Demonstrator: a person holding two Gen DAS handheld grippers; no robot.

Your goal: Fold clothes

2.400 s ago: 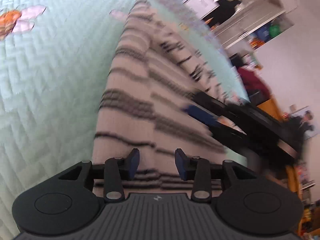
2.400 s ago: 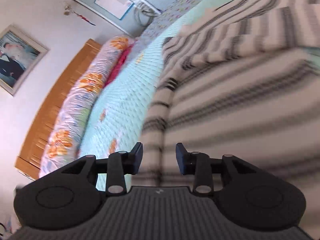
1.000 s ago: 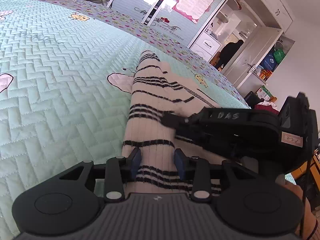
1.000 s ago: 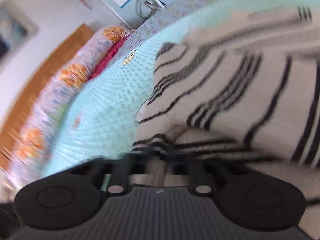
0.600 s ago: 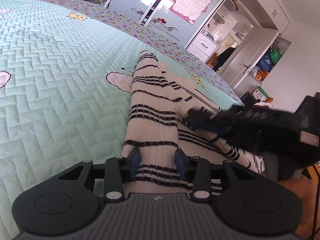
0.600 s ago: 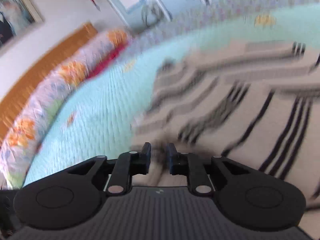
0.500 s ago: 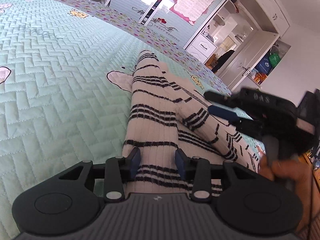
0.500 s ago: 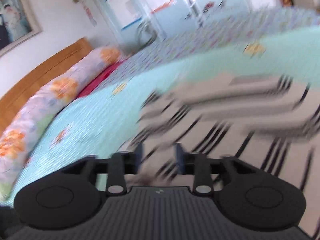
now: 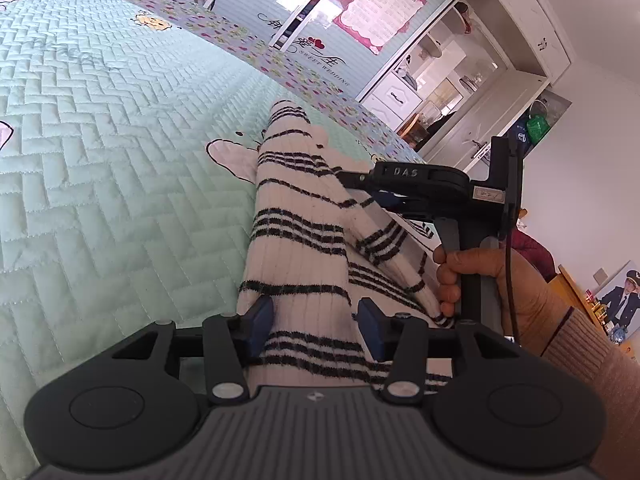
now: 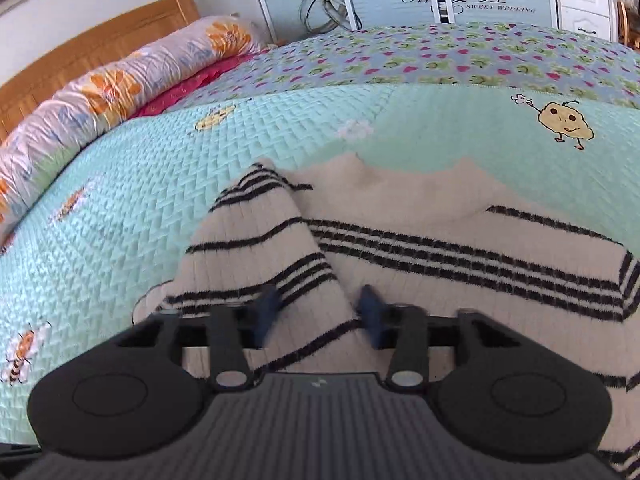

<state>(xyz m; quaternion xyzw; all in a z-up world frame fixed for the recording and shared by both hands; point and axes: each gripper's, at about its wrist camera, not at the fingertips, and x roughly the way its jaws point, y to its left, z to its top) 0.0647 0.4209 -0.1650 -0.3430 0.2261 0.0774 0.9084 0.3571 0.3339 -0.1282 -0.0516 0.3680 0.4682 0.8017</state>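
A cream sweater with black stripes (image 9: 296, 248) lies on the mint quilted bedspread (image 9: 100, 168). My left gripper (image 9: 316, 320) is open, its blue pads either side of the sweater's near edge. My right gripper (image 9: 360, 184) shows in the left wrist view, held in a hand above the folded sleeve. In the right wrist view the sweater (image 10: 440, 240) fills the lower middle and the right gripper (image 10: 316, 308) is open over the folded sleeve (image 10: 256, 256). Neither gripper holds cloth.
A floral bolster pillow (image 10: 108, 88) and wooden headboard (image 10: 92, 44) lie at the far left. A white wardrobe with open shelves (image 9: 480, 92) stands beyond the bed. The holder's hand and sleeve (image 9: 520, 292) are at the right.
My right gripper pinched the sleeve, then opened and rose, leaving the sleeve folded across the sweater. My left gripper has stayed open at the near edge.
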